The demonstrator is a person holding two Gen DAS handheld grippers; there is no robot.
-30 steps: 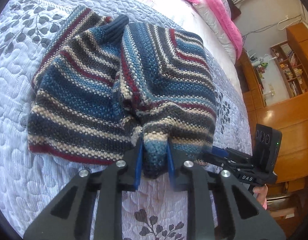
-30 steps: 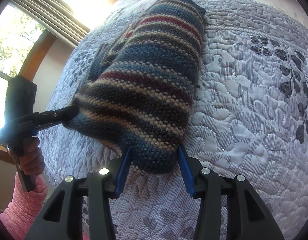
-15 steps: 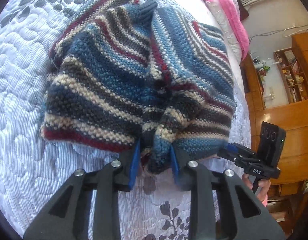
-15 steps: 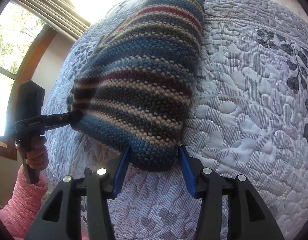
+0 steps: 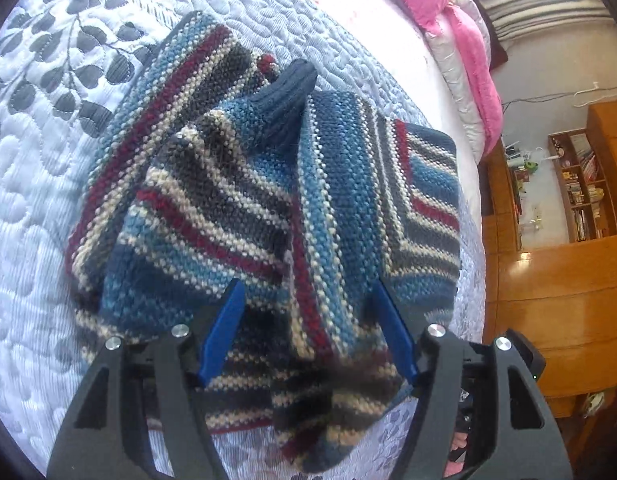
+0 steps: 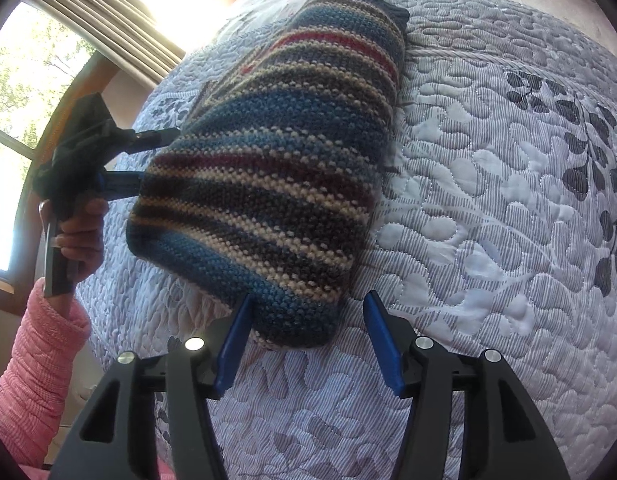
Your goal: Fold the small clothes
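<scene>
A striped knit sweater (image 5: 268,208) in blue, grey, cream and red lies folded on the quilted bed (image 5: 48,160). Its dark blue ribbed cuff (image 5: 288,96) sticks up at the middle. My left gripper (image 5: 308,330) is open wide just above the sweater's near edge and grips nothing. In the right wrist view the sweater (image 6: 276,176) is a thick folded bundle. Its near corner sits between the spread fingers of my right gripper (image 6: 308,342), and there is a gap beside the right pad. At the sweater's far side is the left gripper (image 6: 158,156), held in a hand with a pink sleeve (image 6: 40,368).
The quilt (image 6: 488,200) with its grey leaf print spreads to the right of the sweater. Pink pillows (image 5: 468,40) lie at the head of the bed. Wooden cabinets and a bookshelf (image 5: 568,184) stand past the bed's edge. A curtained window (image 6: 28,80) is beyond the other side.
My left gripper has opened and let go of the sweater's fold, which now lies on the layers below. The right gripper's fingers have spread a little and no longer pinch the corner.
</scene>
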